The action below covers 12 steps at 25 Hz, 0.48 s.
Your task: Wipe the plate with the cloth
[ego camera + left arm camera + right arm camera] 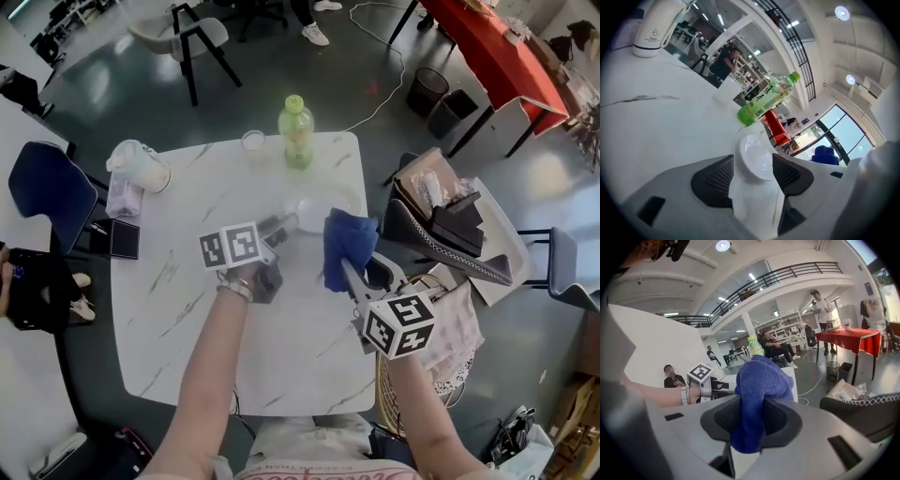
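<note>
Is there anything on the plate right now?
Nothing shows on the plate: its middle looks bare white in the left gripper view. In the head view, the cloth held in the right tool covers its near right part.

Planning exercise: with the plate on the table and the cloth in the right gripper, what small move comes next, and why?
Probably ease the left gripper forward onto the near rim of the plate and close: its jaws stand open, nothing steadies the plate, and the right gripper clamps the cloth.
</note>
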Motion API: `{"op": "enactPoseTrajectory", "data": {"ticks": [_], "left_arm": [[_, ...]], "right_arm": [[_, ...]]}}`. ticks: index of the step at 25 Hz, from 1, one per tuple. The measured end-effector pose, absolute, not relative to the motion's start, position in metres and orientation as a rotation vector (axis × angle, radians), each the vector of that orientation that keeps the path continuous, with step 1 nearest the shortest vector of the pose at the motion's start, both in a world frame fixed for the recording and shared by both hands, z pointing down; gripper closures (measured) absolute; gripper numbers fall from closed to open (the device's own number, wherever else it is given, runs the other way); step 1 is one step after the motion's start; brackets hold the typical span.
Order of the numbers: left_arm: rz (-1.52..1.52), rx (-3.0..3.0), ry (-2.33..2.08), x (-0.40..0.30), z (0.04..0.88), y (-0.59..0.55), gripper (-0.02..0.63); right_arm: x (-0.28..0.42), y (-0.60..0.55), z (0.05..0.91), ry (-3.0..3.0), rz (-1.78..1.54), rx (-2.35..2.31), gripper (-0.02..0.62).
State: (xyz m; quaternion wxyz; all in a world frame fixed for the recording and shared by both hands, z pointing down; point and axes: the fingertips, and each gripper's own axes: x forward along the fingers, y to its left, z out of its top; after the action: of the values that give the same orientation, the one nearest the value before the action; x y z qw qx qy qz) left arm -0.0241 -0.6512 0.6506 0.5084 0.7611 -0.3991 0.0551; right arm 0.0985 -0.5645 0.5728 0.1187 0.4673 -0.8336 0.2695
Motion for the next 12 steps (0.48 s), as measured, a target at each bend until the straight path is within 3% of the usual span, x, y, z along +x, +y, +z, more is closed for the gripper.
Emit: {"op": "enactPoseTrajectory", "data": {"ticks": [12], "left_arm": [[0.37, 1.831, -1.046, -0.008, 0.663, -0.681, 0.374]], "right_arm": [[0.092, -0.574, 0.573, -2.436, 0.8, 1.351, 0.492]]}}
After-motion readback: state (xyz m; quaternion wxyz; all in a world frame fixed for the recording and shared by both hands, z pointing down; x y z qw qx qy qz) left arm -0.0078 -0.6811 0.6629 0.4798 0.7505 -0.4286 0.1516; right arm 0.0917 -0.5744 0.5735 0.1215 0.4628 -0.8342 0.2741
